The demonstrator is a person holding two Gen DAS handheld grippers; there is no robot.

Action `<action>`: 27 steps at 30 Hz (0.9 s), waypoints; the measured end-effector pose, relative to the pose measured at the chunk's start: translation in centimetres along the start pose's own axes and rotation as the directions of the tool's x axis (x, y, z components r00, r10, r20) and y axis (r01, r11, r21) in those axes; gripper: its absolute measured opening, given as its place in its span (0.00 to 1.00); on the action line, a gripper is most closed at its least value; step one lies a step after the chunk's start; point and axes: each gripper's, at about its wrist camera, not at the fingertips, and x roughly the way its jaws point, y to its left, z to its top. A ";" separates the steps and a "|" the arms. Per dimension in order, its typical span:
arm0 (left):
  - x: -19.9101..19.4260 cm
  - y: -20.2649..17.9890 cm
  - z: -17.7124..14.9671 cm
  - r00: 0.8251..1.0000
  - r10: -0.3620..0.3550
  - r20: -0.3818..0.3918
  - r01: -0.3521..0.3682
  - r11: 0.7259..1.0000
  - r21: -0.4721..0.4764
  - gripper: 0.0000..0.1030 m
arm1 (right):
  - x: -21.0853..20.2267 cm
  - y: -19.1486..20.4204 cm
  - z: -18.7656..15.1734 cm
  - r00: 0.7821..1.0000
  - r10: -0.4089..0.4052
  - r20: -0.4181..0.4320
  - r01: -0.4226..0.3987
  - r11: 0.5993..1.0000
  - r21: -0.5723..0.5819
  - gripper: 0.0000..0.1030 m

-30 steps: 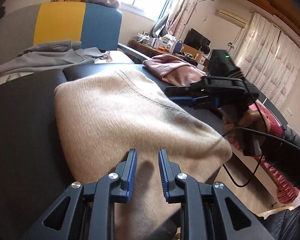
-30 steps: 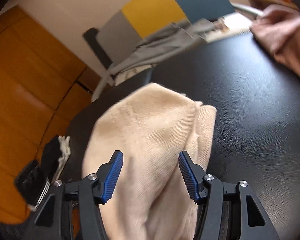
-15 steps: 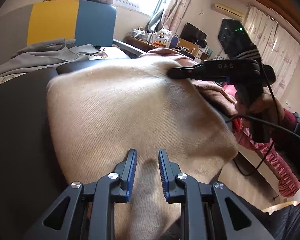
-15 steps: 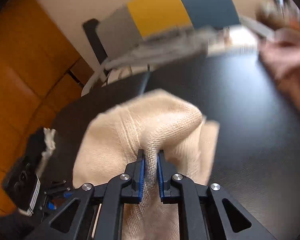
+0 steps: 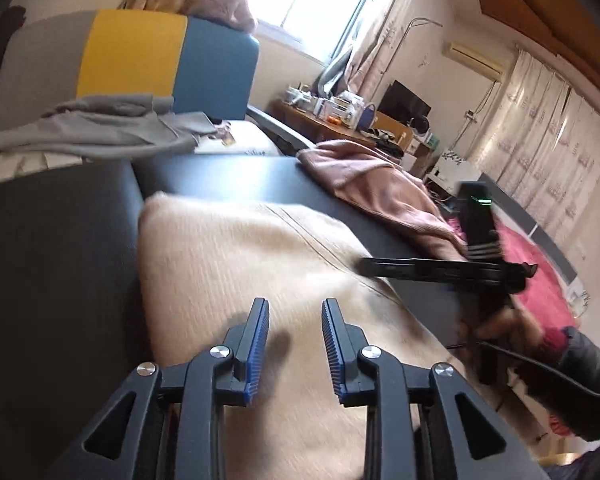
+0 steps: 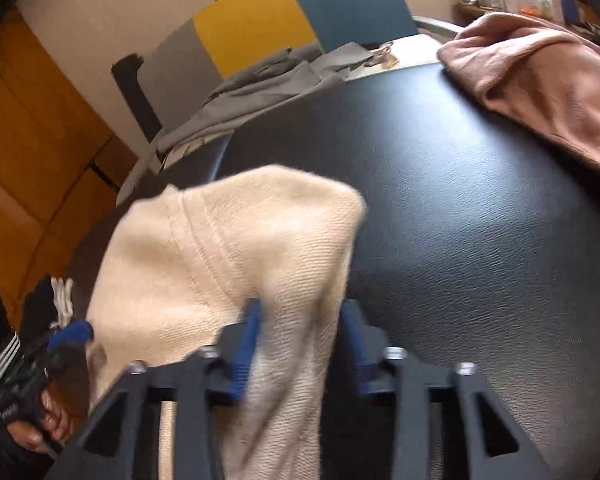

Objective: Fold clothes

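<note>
My left tongs (image 5: pixel 294 326) are opening, nothing pinched between the blue pads, hovering over the cream sweater (image 5: pixel 236 256). My right tongs (image 6: pixel 300 324) are opening too, with a fold of that sweater (image 6: pixel 228 256) lying loose between the fingers. The sweater lies on the black bench (image 6: pixel 480 208). Farther along the bench sits a pink garment (image 6: pixel 540 80), and a grey garment (image 5: pixel 96 132) is draped by the colourful chair (image 5: pixel 140 56).
</note>
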 end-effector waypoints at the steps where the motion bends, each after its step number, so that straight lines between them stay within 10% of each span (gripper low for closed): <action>1: 0.2 0.1 0.2 1.000 0.006 -0.004 -0.006 1.000 0.009 0.26 | -0.8 0.3 0.1 1.000 -0.005 0.023 0.005 1.000 -0.023 0.46; 5: 0.6 0.2 0.6 0.999 0.039 -0.010 -0.038 0.999 0.036 0.26 | -4.5 4.4 -0.1 0.995 0.069 0.073 -0.054 0.980 -0.191 0.42; 9: 0.9 0.5 1.0 0.998 0.063 0.003 -0.064 0.997 0.043 0.27 | -5.4 9.5 -3.0 0.982 0.179 -0.056 -0.187 0.907 -0.377 0.41; 12: 2.0 0.9 1.0 0.996 0.091 -0.014 -0.091 0.995 0.036 0.27 | -3.5 11.3 -6.4 0.985 0.072 -0.157 -0.139 0.867 -0.478 0.39; 15: 3.5 1.5 -0.1 0.996 0.070 -0.059 -0.069 0.997 0.019 0.27 | -0.8 8.2 -7.5 0.988 -0.058 -0.144 -0.013 0.893 -0.450 0.20; 19: 3.8 0.9 -1.1 0.994 0.099 -0.042 -0.096 0.993 0.074 0.27 | -0.8 4.4 -6.5 0.995 -0.091 -0.040 0.074 0.944 -0.321 0.20; 27: 1.7 0.5 -0.1 0.992 0.127 0.009 -0.127 0.986 0.106 0.27 | -1.1 5.0 -7.0 0.992 -0.059 -0.108 0.023 0.951 -0.307 0.21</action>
